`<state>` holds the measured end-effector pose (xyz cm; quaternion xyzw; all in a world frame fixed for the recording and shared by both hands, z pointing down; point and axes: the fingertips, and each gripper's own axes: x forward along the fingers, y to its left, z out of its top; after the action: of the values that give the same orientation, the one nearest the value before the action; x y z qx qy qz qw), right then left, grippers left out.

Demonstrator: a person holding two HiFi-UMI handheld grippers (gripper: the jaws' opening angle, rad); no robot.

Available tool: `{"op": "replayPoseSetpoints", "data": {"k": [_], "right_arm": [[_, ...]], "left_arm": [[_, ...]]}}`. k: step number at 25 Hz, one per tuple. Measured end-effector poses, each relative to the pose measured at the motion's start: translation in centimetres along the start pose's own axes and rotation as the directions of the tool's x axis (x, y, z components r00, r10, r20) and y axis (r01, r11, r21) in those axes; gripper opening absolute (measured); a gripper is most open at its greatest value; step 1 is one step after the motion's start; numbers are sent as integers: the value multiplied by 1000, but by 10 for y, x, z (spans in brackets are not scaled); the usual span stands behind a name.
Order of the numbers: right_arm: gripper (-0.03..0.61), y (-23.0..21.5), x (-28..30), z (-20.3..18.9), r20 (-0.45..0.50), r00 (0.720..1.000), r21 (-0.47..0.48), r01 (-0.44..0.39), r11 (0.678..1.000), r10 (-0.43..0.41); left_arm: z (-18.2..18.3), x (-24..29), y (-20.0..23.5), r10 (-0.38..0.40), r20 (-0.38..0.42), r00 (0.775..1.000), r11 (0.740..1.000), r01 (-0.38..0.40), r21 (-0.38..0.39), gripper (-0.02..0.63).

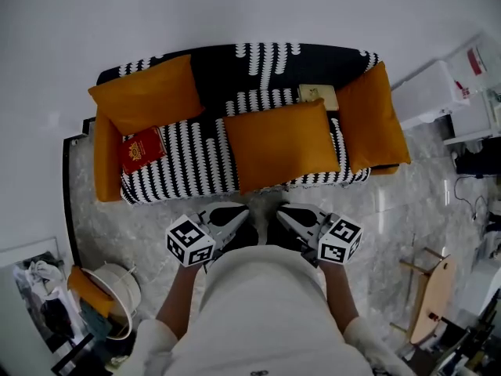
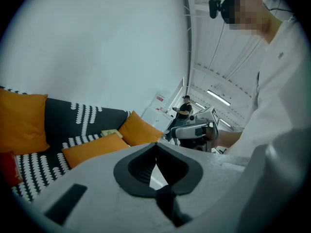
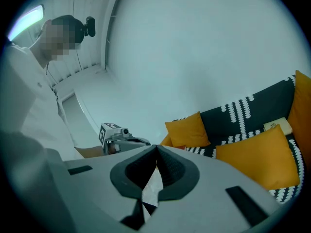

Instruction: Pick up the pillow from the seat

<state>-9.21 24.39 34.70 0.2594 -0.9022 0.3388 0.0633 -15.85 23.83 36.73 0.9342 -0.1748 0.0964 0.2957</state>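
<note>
Facing the sofa [image 1: 227, 73] | you hold left gripper [image 1: 237, 213] and right gripper [image 1: 282, 213] at your waist, both jaws pressed together and empty | reason: the pillow [image 1: 282, 143] lies flat on the seat [image 1: 188, 161], well apart.

A staged living-room corner in a bare white hall. A black-and-white patterned sofa [image 1: 196, 159] with orange cushions [image 1: 280, 143] stands on grey marbled floor [image 1: 368, 225].

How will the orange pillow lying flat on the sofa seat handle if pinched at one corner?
Probably floppy: the orange pillow looks plump with pinched corners, so a corner grab would likely let it sag. Likely light for its bulk. It lies flat on the striped seat, so it shouldn't roll; the matte cloth probably grips well.
</note>
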Motion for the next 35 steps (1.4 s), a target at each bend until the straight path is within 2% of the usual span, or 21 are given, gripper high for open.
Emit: {"op": "replayPoseSetpoints", "data": {"k": [8,13,19,28,35], "right_arm": [[9,-29,-18,6,15,999,31,45,999,-45],[9,-57,-34,21,19,1000,25,24,999,-24],[9,-111,-67,44,-15,1000,20,7,1000,-6],[9,-185,-115,70,-98,992,-20,-76,997,74],[9,-215,-147,67,-175,965,24,-193,981,194]], "left_arm": [[5,17,6,12,-6,1000,1000,-12,-19,9],[14,45,12,43,-10,999,999,-43,-32,9],[40,99,12,84,0,996,995,-84,-49,9],[68,192,2,81,11,997,989,-79,-128,11],[65,254,-8,94,-36,995,979,-99,-176,11]]}}
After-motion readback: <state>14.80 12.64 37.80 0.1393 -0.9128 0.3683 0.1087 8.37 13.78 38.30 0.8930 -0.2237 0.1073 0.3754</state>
